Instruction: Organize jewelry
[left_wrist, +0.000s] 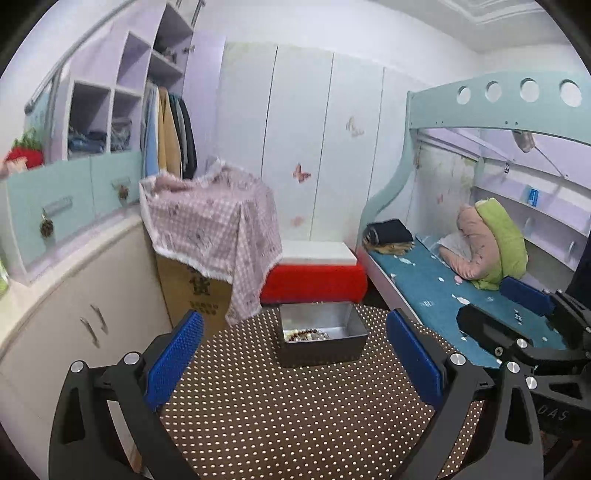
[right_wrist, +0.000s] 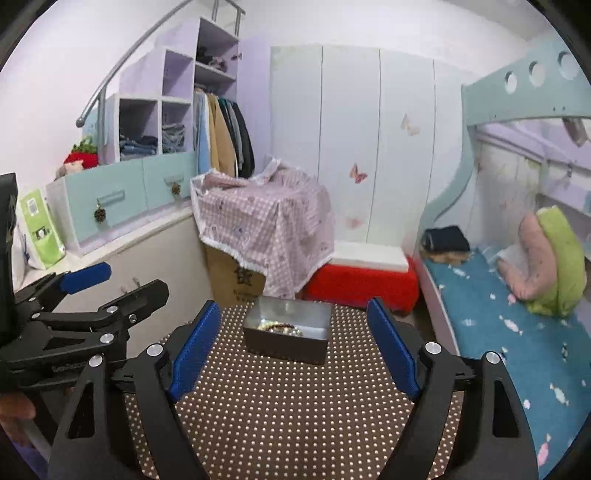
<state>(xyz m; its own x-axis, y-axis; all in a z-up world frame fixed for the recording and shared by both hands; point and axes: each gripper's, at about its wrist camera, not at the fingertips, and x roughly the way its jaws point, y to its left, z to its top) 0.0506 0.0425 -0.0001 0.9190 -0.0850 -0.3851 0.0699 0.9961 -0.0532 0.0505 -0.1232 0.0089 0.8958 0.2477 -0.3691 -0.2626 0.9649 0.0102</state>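
Note:
A dark metal box (left_wrist: 321, 339) (right_wrist: 287, 332) stands at the far end of the brown dotted tabletop (left_wrist: 295, 417) (right_wrist: 288, 410). Beaded bracelets (left_wrist: 306, 335) (right_wrist: 282, 328) lie inside it. My left gripper (left_wrist: 295, 354) hangs above the table on the near side of the box, open, with nothing between its blue pads (left_wrist: 173, 362). My right gripper (right_wrist: 291, 350) is likewise open and empty, back from the box. In the left wrist view the right gripper (left_wrist: 517, 314) shows at the right edge. The right wrist view shows the left gripper (right_wrist: 107, 284) at the left edge.
A cardboard box under a pink checked cloth (left_wrist: 218, 218) (right_wrist: 269, 221) and a red stool (left_wrist: 314, 277) (right_wrist: 362, 284) stand beyond the table. A bunk bed with a blue mattress (left_wrist: 436, 288) (right_wrist: 498, 325) runs along the right. White cabinets (left_wrist: 74, 295) line the left.

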